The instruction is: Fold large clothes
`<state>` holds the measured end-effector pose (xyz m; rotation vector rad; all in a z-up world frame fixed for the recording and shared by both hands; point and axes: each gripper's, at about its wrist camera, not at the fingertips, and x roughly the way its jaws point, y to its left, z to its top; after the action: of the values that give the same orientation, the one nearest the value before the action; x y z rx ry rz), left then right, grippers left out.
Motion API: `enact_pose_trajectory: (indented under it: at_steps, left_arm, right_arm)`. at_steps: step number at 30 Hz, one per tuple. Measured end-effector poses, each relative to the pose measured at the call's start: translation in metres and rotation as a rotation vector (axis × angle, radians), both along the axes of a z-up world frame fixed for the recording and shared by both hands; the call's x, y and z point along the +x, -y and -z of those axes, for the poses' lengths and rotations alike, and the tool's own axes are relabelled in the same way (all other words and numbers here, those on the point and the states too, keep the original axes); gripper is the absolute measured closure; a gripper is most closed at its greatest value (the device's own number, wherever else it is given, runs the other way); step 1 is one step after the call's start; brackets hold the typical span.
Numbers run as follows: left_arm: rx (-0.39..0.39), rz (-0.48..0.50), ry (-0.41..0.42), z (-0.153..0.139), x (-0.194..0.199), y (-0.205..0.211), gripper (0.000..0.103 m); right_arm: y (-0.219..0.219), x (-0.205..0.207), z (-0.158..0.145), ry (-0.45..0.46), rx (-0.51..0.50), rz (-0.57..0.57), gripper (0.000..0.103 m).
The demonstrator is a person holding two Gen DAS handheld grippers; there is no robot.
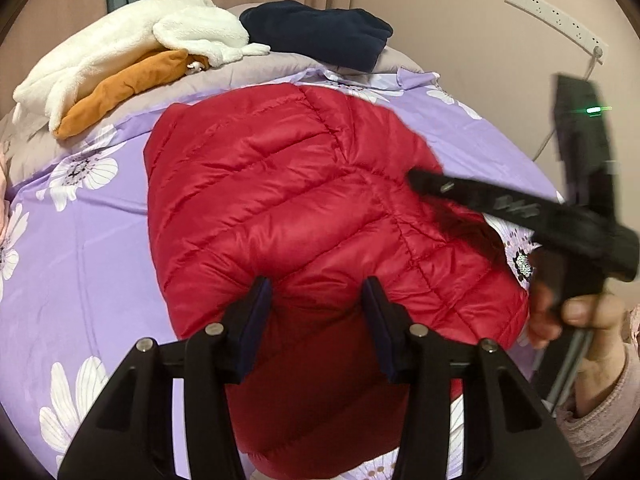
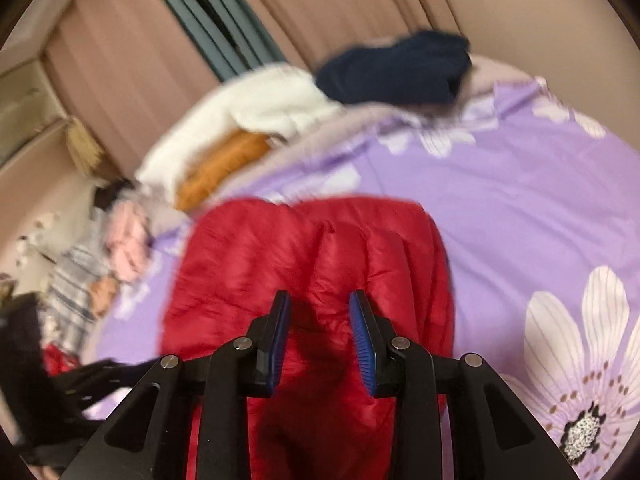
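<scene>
The red quilted puffer jacket (image 1: pixel 304 208) lies folded in a compact bundle mid-bed on the purple floral bedsheet (image 1: pixel 100 248). Left gripper (image 1: pixel 318 300) and right gripper (image 2: pixel 320 320) both hover above it, jaws spread, pinching nothing.

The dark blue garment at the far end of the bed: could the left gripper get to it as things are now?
Probably yes, with a long reach. The left gripper hangs open over the red jacket, gripping nothing, and only low bedding lies between it and the dark blue garment. The right gripper stands off to the side.
</scene>
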<state>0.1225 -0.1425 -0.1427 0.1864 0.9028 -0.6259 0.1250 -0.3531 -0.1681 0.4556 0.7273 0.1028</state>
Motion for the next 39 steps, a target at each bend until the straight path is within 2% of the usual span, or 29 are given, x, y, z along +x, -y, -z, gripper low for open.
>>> enact_pose_trajectory:
  at_steps: [4, 9, 16, 20, 24, 28, 32, 39]
  left_arm:
    - [0.005, 0.000, -0.006, 0.003, 0.003, 0.004, 0.055]
    - [0.006, -0.010, -0.008, 0.000, 0.001, 0.002, 0.055]
    - [-0.033, -0.023, -0.010, -0.012, -0.007, -0.010, 0.055]
    - [-0.061, -0.012, -0.004, -0.020, -0.020, -0.018, 0.055]
    - [-0.075, 0.008, 0.009, -0.022, -0.037, -0.026, 0.055]
    - [-0.051, 0.012, -0.024, -0.004, -0.038, -0.026, 0.055]
    - [-0.055, 0.010, -0.054, 0.010, -0.031, -0.021, 0.053]
    - [-0.051, 0.001, -0.065, 0.011, -0.030, -0.020, 0.052]
  right_arm:
    - [0.005, 0.005, 0.017, -0.057, 0.016, 0.017, 0.073]
    - [0.008, 0.001, 0.013, -0.067, 0.026, 0.011, 0.074]
    - [-0.001, -0.038, -0.027, 0.079, 0.031, -0.051, 0.074]
    - [-0.017, -0.059, -0.039, 0.126, 0.008, -0.106, 0.074]
    - [-0.035, -0.073, -0.034, 0.124, -0.063, -0.131, 0.074]
    - [-0.046, -0.070, -0.015, 0.064, -0.146, -0.134, 0.074]
    - [-0.040, -0.058, 0.008, -0.002, -0.114, -0.120, 0.074]
    - [-0.038, -0.052, 0.018, -0.021, -0.083, -0.114, 0.074]
